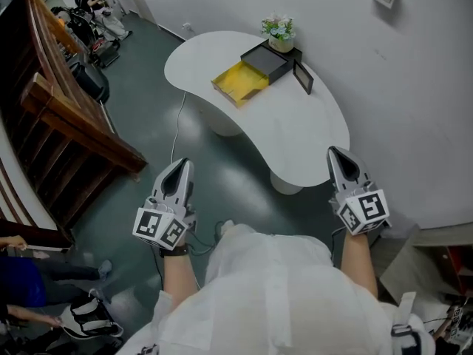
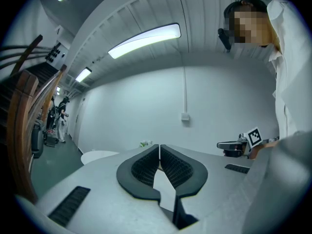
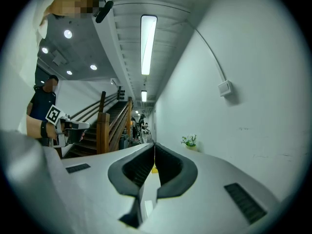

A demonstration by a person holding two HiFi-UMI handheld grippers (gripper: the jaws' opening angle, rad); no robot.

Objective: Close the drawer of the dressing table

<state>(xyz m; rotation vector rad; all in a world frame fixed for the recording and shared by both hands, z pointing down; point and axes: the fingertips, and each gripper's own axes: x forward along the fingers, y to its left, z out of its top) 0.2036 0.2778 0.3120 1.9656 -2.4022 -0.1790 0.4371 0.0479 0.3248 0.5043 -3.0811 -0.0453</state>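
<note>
On the white curved dressing table (image 1: 295, 132) stands a black box (image 1: 267, 61) whose yellow drawer (image 1: 238, 82) is pulled out toward the table's left edge. Both grippers hang well short of it, close to the person's body. The left gripper (image 1: 181, 163) is over the floor to the left of the table, shut with nothing held (image 2: 159, 146). The right gripper (image 1: 337, 153) hovers at the table's near right edge, also shut and empty (image 3: 154, 145). A sliver of the yellow drawer (image 3: 154, 169) shows far off below the right jaws.
A small potted plant (image 1: 278, 29) and a dark picture frame (image 1: 304, 77) sit beside the box. A white wall (image 1: 414, 87) runs along the right. A wooden staircase (image 1: 66, 117) rises at the left, and a cable (image 1: 177, 124) trails over the green floor.
</note>
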